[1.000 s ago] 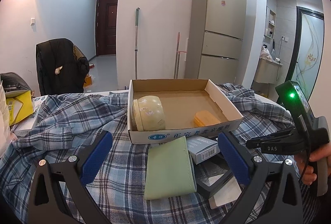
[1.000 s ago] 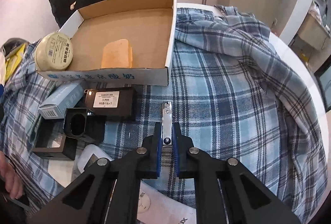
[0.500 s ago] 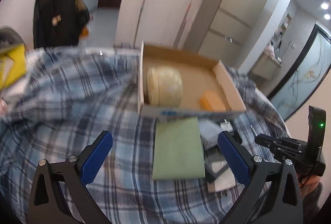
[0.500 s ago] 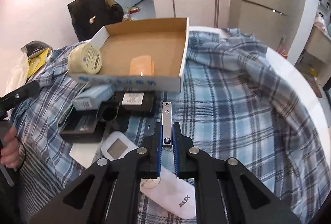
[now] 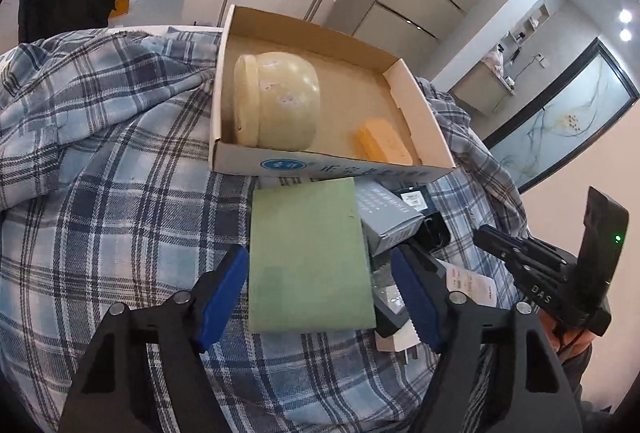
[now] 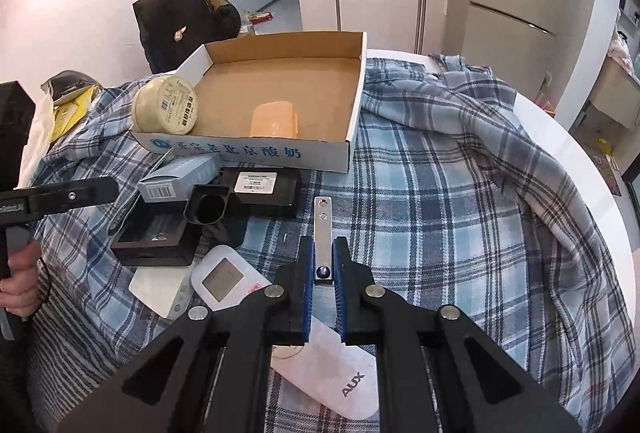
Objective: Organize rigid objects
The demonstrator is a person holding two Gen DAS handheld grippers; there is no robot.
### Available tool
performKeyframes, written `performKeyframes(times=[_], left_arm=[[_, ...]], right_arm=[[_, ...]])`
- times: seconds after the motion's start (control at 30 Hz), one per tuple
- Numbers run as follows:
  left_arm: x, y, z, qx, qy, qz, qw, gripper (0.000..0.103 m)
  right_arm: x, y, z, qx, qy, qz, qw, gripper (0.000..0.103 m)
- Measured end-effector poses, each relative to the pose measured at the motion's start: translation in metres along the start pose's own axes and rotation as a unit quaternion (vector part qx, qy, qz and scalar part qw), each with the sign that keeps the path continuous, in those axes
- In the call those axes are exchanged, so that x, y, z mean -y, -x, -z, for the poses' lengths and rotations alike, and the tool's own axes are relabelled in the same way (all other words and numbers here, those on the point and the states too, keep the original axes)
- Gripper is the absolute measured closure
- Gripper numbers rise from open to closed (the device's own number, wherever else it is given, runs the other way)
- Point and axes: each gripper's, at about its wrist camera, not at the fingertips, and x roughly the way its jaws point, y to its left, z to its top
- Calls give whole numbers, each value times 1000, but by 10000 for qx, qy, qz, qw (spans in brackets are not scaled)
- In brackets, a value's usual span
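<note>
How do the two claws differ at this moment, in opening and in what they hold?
The left claw stands wide open with nothing gripped, its blue pads on either side of the near end of the green book. The right claw is shut on a metal strip, which sticks forward above the plaid cloth. The left faces the pile in front of the cardboard box; the right is to the pile's right. Both have black arms and blue pads.

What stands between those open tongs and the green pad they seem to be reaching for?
Nothing visible. The left tongs are open, with a blue finger on each side of the green pad, which lies uncovered on the plaid cloth.
</note>
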Motion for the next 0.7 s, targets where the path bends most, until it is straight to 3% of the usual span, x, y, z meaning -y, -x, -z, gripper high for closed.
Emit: performKeyframes(times=[0.53, 0.7], left_arm=[[-4, -17, 7, -278, 29, -72, 9996, 27], [-2, -16, 7, -273, -29, -80, 9996, 31]], right_arm=[[-2, 11, 0, 148, 55, -5, 9999, 94], [-1, 10, 0, 123, 60, 4, 9999, 94]])
